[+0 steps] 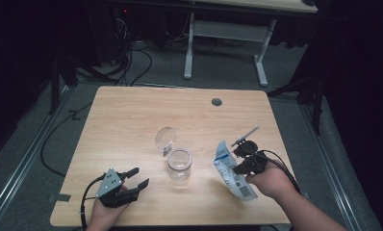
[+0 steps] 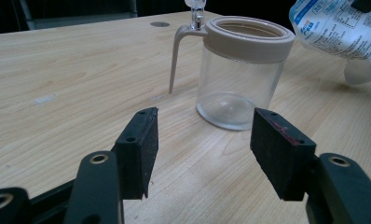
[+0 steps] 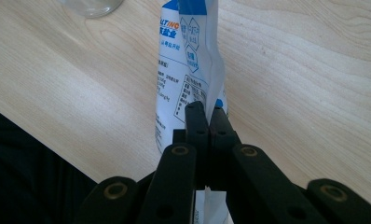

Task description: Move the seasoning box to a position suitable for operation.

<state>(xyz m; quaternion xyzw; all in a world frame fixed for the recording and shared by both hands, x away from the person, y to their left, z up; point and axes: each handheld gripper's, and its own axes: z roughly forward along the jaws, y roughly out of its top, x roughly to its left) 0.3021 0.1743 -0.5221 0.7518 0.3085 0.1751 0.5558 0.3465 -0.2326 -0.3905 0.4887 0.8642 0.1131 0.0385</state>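
A clear glass jar (image 1: 180,165) (image 2: 241,70) stands near the table's middle, its beige-rimmed mouth uncovered and its hinged lid (image 1: 166,138) tipped back behind it. My left gripper (image 1: 135,178) (image 2: 204,144) rests low at the front left, open, aimed at the jar with nothing between its pads. A white and blue printed pouch (image 1: 234,170) (image 3: 189,65) (image 2: 335,25) is held to the right of the jar. My right gripper (image 1: 241,157) (image 3: 206,122) is shut on the pouch, pinching its flat edge.
The wooden table (image 1: 132,110) has a round cable hole (image 1: 216,102) at the back. A white desk frame (image 1: 228,38) and cables lie on the floor beyond. The person's right forearm (image 1: 300,207) comes in at the bottom right.
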